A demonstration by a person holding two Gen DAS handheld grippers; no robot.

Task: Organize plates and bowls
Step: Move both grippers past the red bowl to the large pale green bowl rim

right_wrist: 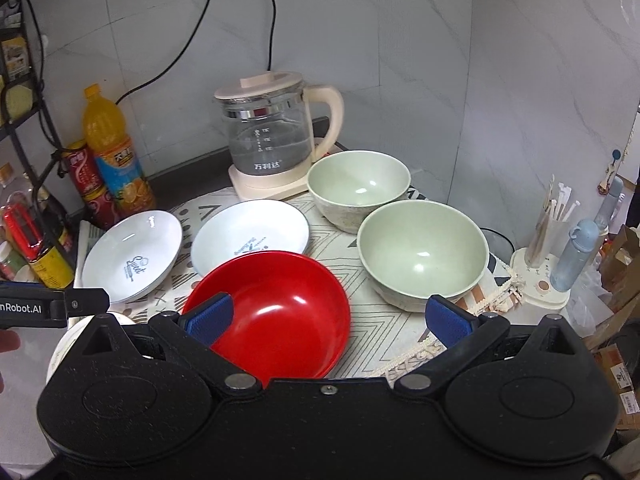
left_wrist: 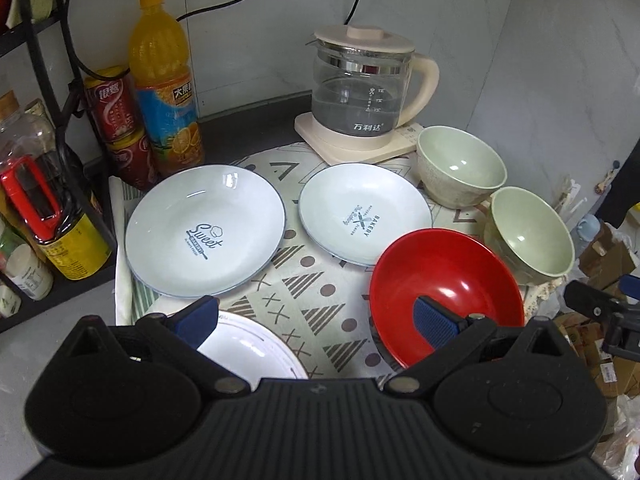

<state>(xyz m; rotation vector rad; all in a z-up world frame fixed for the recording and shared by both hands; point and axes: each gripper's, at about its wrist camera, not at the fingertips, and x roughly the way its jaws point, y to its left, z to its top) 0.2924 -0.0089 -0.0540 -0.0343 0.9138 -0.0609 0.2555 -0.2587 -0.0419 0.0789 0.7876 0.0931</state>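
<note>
On a patterned mat point(left_wrist: 304, 300) lie a white "Sweet" plate point(left_wrist: 204, 232) point(right_wrist: 132, 256) and a white "Bakery" plate point(left_wrist: 360, 212) point(right_wrist: 252, 236). A red bowl point(left_wrist: 444, 280) point(right_wrist: 276, 308) sits in front of them. Two pale green bowls point(left_wrist: 460, 170) point(left_wrist: 528, 236) point(right_wrist: 360, 184) point(right_wrist: 420, 252) stand at the right. Another white plate point(left_wrist: 248, 348) lies nearest, under my left finger. My left gripper point(left_wrist: 316, 320) hovers open above the mat's front. My right gripper point(right_wrist: 328, 316) is open, its left finger over the red bowl's rim. Neither holds anything.
A glass kettle point(left_wrist: 360, 92) point(right_wrist: 276, 132) on a cream base stands at the back by the wall. An orange juice bottle point(left_wrist: 164, 80), red cans point(left_wrist: 112, 104) and a black rack point(left_wrist: 36, 48) with jars crowd the left. A straw holder point(right_wrist: 552, 216) and boxes sit beyond the mat's right edge.
</note>
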